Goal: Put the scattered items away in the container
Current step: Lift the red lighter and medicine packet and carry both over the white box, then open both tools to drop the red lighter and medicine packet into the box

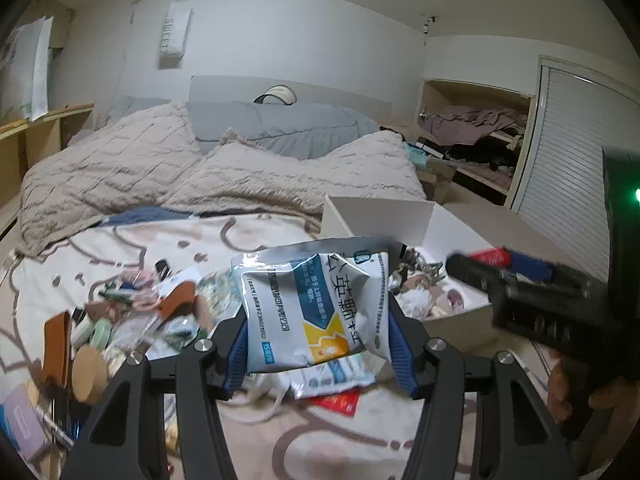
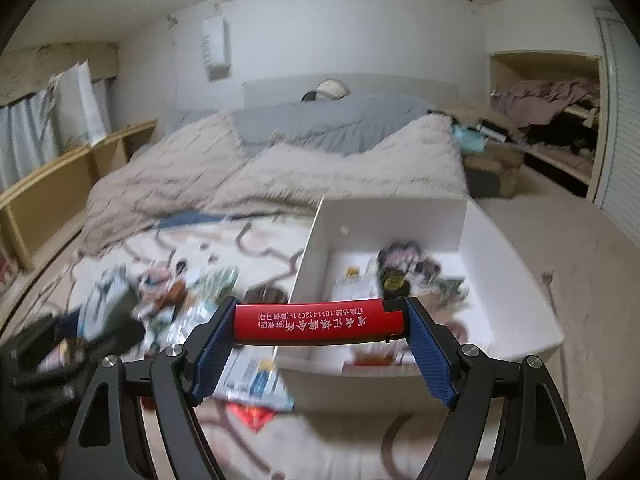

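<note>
My left gripper is shut on a white and blue medicine packet, held above the patterned bedspread. My right gripper is shut end to end on a red lighter, held over the near left corner of the white box. The white box holds several small items. In the left wrist view the right gripper reaches over the box with the lighter. A pile of scattered items lies left of the box, also in the right wrist view.
A beige blanket and grey pillows cover the far bed. More packets and a red sachet lie on the bedspread under the grippers. Wooden shelves stand left, a closet with clothes right.
</note>
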`<state>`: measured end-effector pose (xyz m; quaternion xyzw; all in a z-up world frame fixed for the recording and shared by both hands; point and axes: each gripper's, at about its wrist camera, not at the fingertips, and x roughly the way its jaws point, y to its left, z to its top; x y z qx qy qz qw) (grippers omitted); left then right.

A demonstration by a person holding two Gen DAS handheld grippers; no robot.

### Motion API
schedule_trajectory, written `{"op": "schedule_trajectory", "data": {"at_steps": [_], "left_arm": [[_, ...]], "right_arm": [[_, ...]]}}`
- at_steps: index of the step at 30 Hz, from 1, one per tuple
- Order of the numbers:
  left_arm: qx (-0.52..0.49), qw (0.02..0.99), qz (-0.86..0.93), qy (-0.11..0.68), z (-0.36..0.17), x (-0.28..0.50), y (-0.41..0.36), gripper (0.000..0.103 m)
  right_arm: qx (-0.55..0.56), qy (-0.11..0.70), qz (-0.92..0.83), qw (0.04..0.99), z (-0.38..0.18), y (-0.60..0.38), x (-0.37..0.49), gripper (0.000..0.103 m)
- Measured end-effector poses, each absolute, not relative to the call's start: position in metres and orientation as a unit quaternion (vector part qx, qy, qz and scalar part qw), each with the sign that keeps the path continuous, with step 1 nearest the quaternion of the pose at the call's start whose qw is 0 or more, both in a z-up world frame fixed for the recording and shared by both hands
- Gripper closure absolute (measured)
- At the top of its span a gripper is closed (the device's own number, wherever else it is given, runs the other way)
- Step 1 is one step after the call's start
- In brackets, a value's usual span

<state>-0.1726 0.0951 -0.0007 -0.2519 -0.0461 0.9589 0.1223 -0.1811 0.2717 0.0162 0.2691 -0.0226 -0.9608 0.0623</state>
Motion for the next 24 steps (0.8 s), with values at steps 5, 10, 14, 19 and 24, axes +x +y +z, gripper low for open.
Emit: {"op": "schedule_trajectory", "data": {"at_steps": [5,10,14,19,24], "left_arm": [[-0.244,0.133,0.959,-0.048,0.012,-0.195,0.102,0.045],[-0.235,0.14,0.961,-0.045,0.023,-0.217,0.114,0.045],[-0.231,0.152,0.96,-0.036,0.03,-0.233,0.13,0.045],[-0.233,0.171,0.957,-0.027,0.033,-0.248,0.151,0.045],[-0.244,0.192,0.95,-0.02,0.03,-0.263,0.172,0.045]], "right_arm": [[0.248,-0.026,-0.968,0.034,0.038,0.282,-0.204,0.022],[0.241,-0.055,-0.969,0.012,0.043,0.306,-0.224,0.022],[0.25,-0.073,-0.965,-0.024,0.029,0.329,-0.238,0.022],[0.294,-0.08,-0.951,-0.052,0.001,0.351,-0.257,0.022],[0.338,-0.071,-0.936,-0.071,-0.019,0.369,-0.271,0.022]]}}
